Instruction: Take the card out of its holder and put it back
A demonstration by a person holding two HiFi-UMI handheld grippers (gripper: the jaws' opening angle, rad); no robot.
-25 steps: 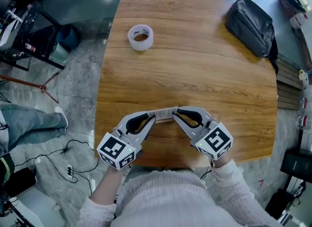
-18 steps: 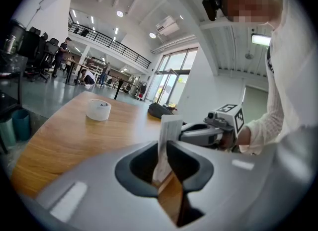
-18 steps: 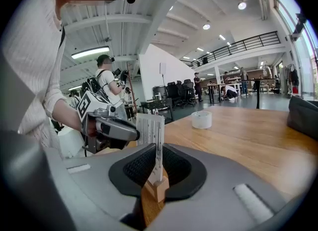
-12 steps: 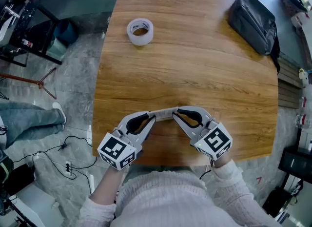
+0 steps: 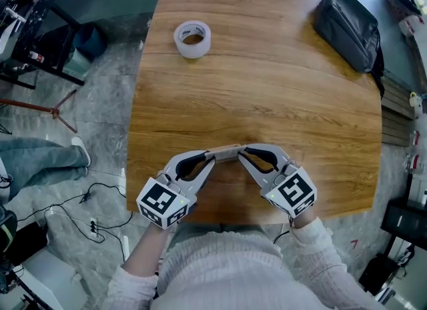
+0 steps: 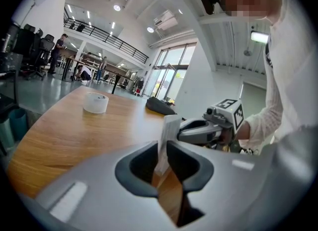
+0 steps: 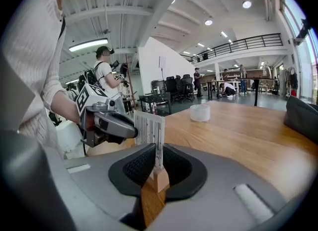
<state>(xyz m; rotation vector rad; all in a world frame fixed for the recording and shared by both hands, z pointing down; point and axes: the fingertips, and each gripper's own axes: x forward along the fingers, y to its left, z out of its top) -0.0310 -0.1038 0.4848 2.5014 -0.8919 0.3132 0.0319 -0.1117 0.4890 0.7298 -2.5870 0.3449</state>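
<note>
Nearest to you, over the near edge of the table (image 5: 267,89), your two hands bring the tools nose to nose, so each works on one end of the same small thing. Your left tongs (image 5: 209,159) are closed on the near upright edge of the card (image 7: 148,128), which stands between their pads in the left gripper view. That grip looks meant to steady the card while the other hand deals with its base. Your right tongs (image 5: 243,154) are clamped on the holder (image 7: 158,181), the little tan wooden block wedged in the narrow of their gap. Their jaws have just eased a touch wider with the block between them, so I would judge that grip light rather than firm. The card, white with fine dark stripes on its face, sits with its lower edge in the holder and rises well clear of both pairs of pads, running from one tool across to the other. So the card is in its holder now; whether this is the start or the end of the job I cannot tell. Nor can I tell from above whether the block rests on the table or is carried just over it. Working this close to your body puts both cameras right on the slot. Farther out, well apart from your hands, a roll of tape (image 5: 192,39) lies towards the table's left side, and a black bag (image 5: 347,29) sits at the far right corner; neither is in your way.
</note>
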